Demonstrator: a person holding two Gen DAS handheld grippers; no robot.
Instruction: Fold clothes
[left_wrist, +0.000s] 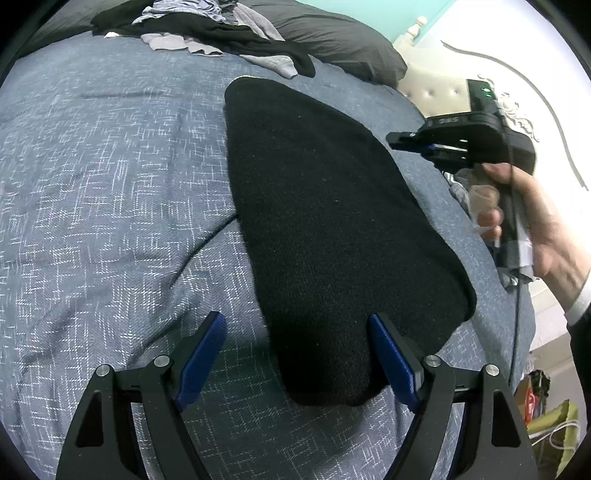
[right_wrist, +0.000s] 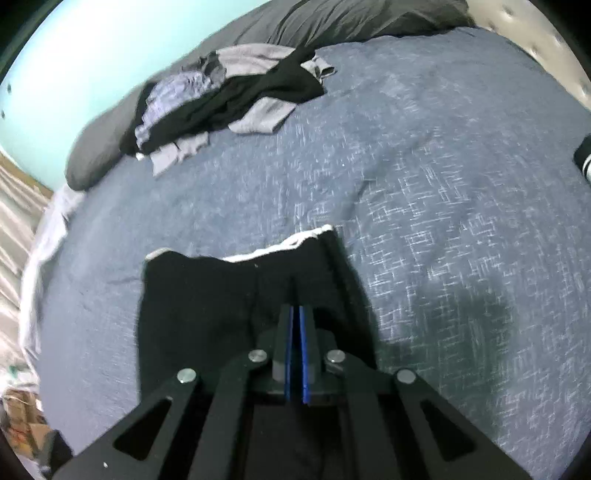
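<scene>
A black folded garment lies flat on the blue patterned bedspread, long and narrow, with a thin white edge at its far end. My left gripper is open and hovers over the garment's near end; its right finger is above the cloth and its left finger above the bedspread. A hand holds my right gripper beside the garment's right edge. In the right wrist view that gripper is shut, blue pads together, above the garment. I see no cloth between the pads.
A pile of loose grey, black and blue clothes lies at the far side of the bed by dark pillows. A tufted headboard stands on the right. Clutter lies on the floor beyond the bed's right edge.
</scene>
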